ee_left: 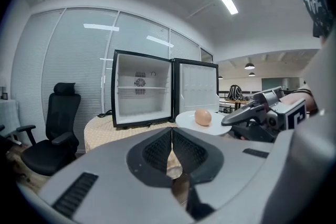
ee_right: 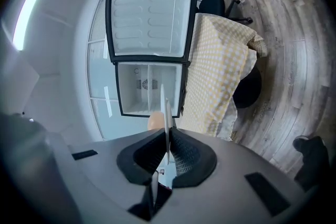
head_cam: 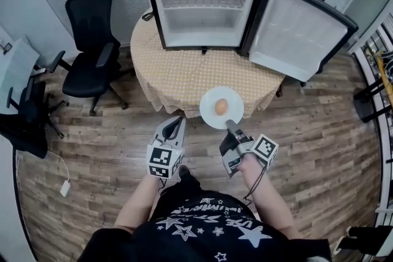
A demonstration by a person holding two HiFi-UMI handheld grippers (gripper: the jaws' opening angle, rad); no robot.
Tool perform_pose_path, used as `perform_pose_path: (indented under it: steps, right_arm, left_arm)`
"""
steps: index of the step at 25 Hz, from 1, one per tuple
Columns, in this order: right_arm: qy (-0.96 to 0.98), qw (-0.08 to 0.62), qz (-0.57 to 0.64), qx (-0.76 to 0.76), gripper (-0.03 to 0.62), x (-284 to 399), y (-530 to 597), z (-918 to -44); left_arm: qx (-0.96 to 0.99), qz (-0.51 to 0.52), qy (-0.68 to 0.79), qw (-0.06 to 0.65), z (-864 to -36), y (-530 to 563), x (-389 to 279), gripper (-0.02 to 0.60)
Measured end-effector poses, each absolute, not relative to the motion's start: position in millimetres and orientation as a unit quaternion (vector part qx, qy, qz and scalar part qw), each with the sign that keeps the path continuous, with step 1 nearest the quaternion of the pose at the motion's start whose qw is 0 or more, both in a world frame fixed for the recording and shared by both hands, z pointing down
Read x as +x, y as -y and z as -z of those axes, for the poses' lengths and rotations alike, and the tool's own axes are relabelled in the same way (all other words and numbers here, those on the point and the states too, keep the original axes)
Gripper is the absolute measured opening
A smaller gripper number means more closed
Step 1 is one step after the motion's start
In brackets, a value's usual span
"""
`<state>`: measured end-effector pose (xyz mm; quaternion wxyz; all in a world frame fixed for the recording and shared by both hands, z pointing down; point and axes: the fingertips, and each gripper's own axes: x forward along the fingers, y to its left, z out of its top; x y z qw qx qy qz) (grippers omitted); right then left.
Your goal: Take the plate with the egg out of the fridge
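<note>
Pinching the edge-on plate (ee_right: 165, 113), the right hand-held gripper (ee_right: 167, 132) half hides the egg (ee_right: 154, 121); left hand-held gripper (ee_left: 171, 130) closed.

left tool (ee_left: 171, 136) jaws together, empty; right tool (ee_left: 227, 120) at plate (ee_left: 187, 119) rim; egg (ee_left: 203, 116) on plate; fridge (ee_left: 142, 93) open behind

Left gripper (head_cam: 178, 122) sat at 6 o'clock in head view, pointed toward 12, jaws together with nothing between. Right gripper (head_cam: 229, 126) was beside it at 3 o'clock, pointed toward 11, jaws pinched on plate (head_cam: 209, 99) rim. Both bare forearms reached forward from the torso.
</note>
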<state>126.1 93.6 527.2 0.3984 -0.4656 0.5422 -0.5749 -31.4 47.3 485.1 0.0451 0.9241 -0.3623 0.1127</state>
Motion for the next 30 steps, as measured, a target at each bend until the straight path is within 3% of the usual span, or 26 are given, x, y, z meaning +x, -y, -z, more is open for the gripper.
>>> perform_pose_path:
  steps: [30]
  right_arm:
    - [-0.577,0.385,0.579,-0.428,0.034,144.5,-267.7,-513.1]
  left_arm:
    - [0.915,-0.102,0.386,0.056,-488.2,-224.1,11.1,0.009]
